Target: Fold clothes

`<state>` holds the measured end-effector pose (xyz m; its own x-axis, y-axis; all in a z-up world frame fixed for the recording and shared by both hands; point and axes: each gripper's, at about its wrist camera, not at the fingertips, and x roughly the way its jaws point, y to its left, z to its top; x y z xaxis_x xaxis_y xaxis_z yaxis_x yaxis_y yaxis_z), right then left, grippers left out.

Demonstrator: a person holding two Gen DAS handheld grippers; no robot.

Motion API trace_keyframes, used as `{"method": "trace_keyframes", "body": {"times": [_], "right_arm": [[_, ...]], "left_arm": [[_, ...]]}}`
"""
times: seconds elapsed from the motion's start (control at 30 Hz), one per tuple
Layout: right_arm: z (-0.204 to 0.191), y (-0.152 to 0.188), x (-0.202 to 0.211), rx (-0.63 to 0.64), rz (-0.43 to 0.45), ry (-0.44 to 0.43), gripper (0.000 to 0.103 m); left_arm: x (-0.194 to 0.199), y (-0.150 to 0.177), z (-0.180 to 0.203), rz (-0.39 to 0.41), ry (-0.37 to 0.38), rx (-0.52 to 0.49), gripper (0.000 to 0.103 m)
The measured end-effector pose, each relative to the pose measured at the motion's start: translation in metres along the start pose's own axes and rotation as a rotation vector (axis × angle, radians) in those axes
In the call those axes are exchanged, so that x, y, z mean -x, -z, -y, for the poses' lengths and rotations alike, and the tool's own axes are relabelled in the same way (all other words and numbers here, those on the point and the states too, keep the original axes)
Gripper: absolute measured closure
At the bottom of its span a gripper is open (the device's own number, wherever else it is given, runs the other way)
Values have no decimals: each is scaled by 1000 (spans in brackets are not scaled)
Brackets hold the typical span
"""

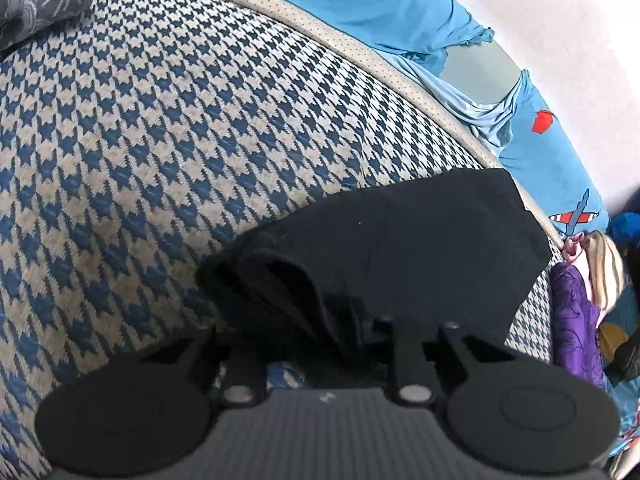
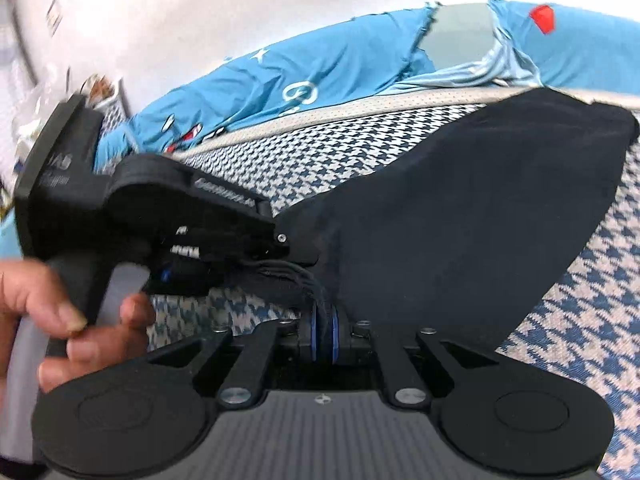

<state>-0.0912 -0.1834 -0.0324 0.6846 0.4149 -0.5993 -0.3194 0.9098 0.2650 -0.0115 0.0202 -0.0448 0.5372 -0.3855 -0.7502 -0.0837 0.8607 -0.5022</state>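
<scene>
The black, soft knit garment (image 1: 420, 240) lies draped over the blue-and-beige houndstooth woven surface (image 1: 160, 140), and both tools meet it at its near edge. In the left wrist view, the left gripper (image 1: 352, 328) sits right at the bunched, folded-over hem of the garment, the cloth spreading ahead of it and off to its right toward the beige perforated trim (image 1: 360, 52) of the surface; its fingers are hidden under the dark folds, drawn close together with the cloth gathered between them, so it appears clamped on the fabric. In the right wrist view, the right gripper (image 2: 325, 338) has its blue-rimmed pads (image 2: 334, 332) pressed nearly together on a thick gathered roll of the same black garment, which fans out ahead of it and to its right in a broad flat sheet. Just to the left of that gripper, the left tool's black body reaches in to the same bunched edge, held by a person's hand (image 2: 60, 320) at the lower left. Beyond the trim, farther ahead of both grippers, lies crumpled bright blue printed bedding (image 2: 320, 68).
</scene>
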Motion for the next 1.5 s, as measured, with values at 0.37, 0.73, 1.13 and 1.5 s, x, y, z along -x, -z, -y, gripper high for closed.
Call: {"method": "trace_keyframes", "body": {"times": [0.37,0.73,1.13,1.5], "right_arm": [[-18,20,6,185,-17,-3,59],[-40,38,-2,355,4,84,62],[-40,37,-1,354,27,111,95],[-50,26,4,280,51,71,95]], "left_arm": [[0,0,4,16,-13,-23,88],[-5,0,8,20,-33,-53,86],[-2,8,17,73,-69,-149,96],[21,7,4,149,-116,-157,98]]}}
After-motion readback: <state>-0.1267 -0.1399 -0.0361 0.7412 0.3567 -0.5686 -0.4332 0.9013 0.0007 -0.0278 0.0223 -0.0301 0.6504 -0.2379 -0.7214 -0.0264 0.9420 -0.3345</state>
